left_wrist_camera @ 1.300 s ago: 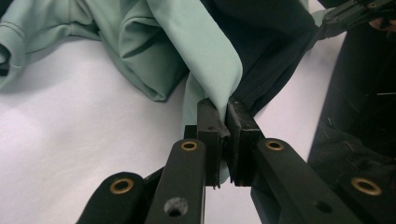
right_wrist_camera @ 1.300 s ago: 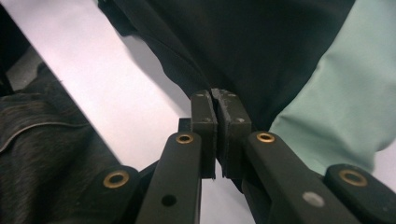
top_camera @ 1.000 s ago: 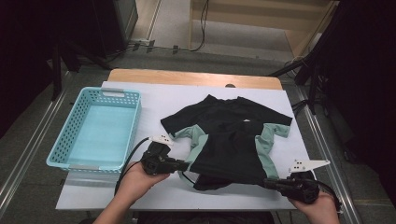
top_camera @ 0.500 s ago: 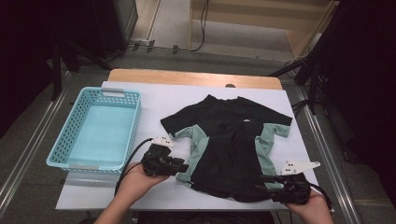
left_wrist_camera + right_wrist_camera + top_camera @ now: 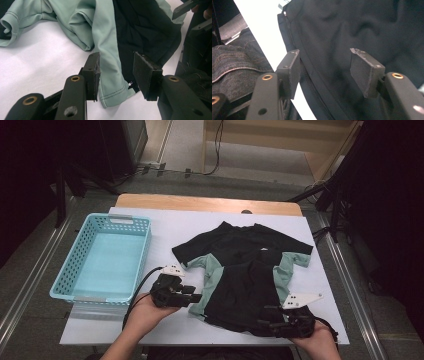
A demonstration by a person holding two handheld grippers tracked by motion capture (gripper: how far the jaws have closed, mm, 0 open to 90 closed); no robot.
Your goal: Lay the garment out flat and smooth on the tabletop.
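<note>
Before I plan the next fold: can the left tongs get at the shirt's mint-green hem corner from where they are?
Probably yes. The left tongs have just been opening, and the mint-green hem corner of the shirt lies flat on the table right between the jaws, with nothing covering it.

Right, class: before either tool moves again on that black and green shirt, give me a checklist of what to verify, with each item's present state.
1. Left tool open: ok, its jaws have just been opening, and the shirt's green hem lies between them unpinched.
2. Right tool open: ok, its jaws have just been opening over the black hem.
3. Shirt wholly on the table: ok.
4. Shirt flat: not ok, the bottom is folded up and the green side panel is bunched.
5. Basket free to take the shirt: ok.
</note>
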